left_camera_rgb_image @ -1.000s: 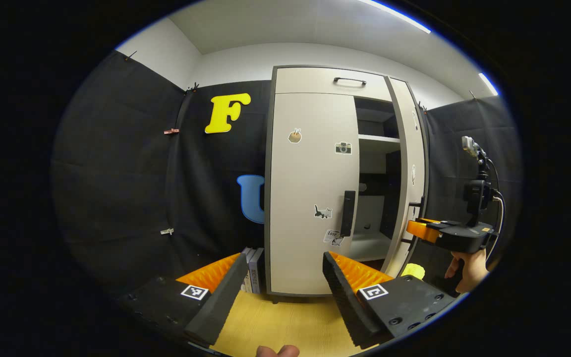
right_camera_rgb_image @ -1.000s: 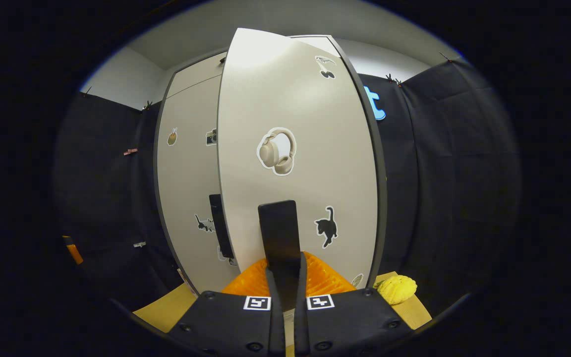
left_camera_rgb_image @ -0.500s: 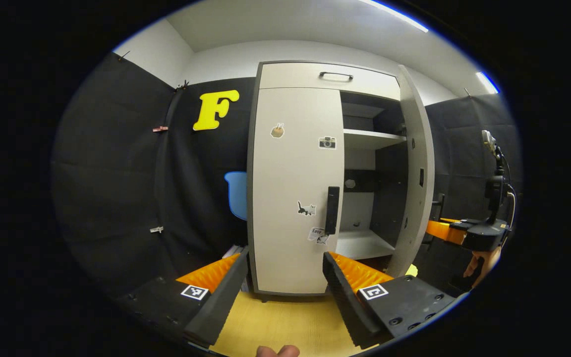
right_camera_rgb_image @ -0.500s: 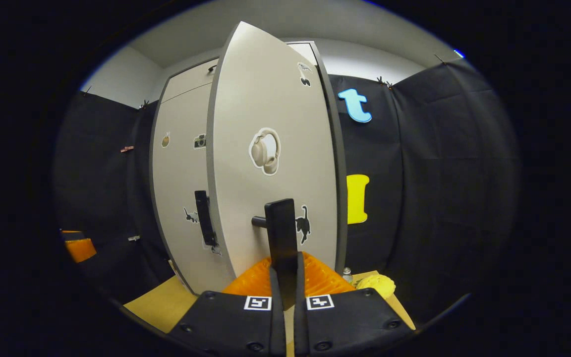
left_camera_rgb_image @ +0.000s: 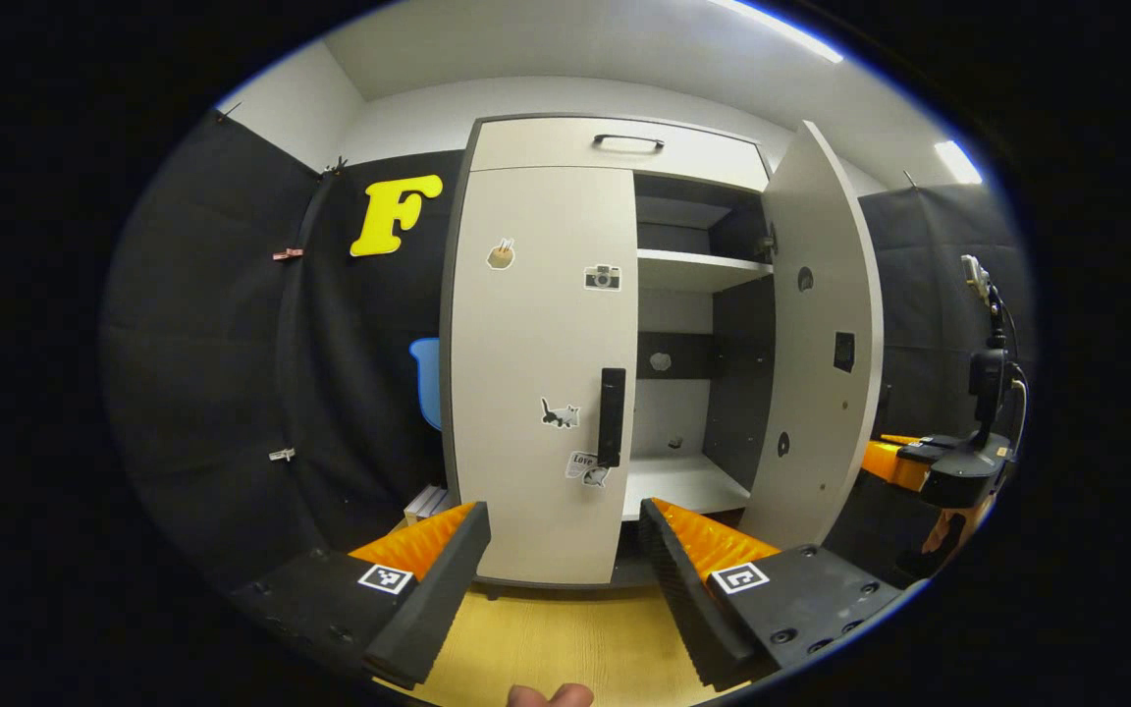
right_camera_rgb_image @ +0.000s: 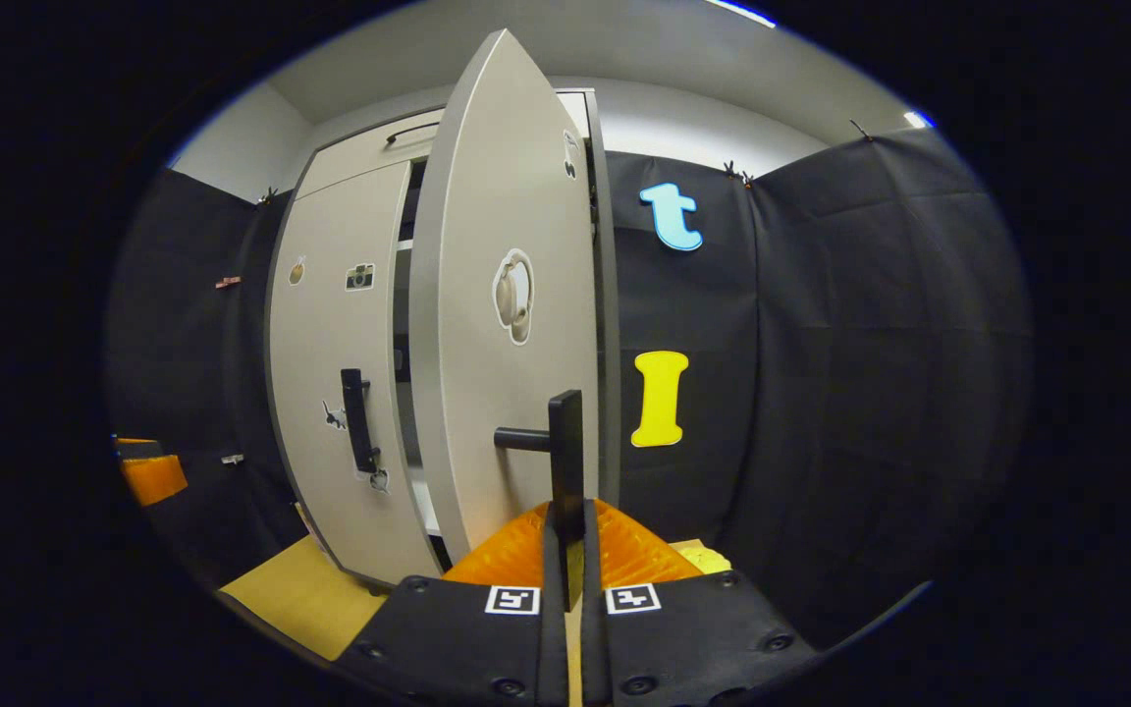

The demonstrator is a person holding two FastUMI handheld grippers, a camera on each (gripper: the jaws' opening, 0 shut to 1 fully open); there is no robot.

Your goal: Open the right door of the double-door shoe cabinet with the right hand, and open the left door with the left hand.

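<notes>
At the bottom of the right gripper view, the right gripper [right_camera_rgb_image: 565, 535] has its jaws clamped on the right door's handle [right_camera_rgb_image: 565, 442]. The right door [right_camera_rgb_image: 507, 324] stands swung out. The left gripper [left_camera_rgb_image: 565, 550] hangs wide apart, empty, before the closed left door [left_camera_rgb_image: 536, 363] at frame centre.

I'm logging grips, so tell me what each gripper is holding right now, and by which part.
Right gripper: shut on the right door's handle, at the bar's lower end. Left gripper: open, holding nothing.
</notes>
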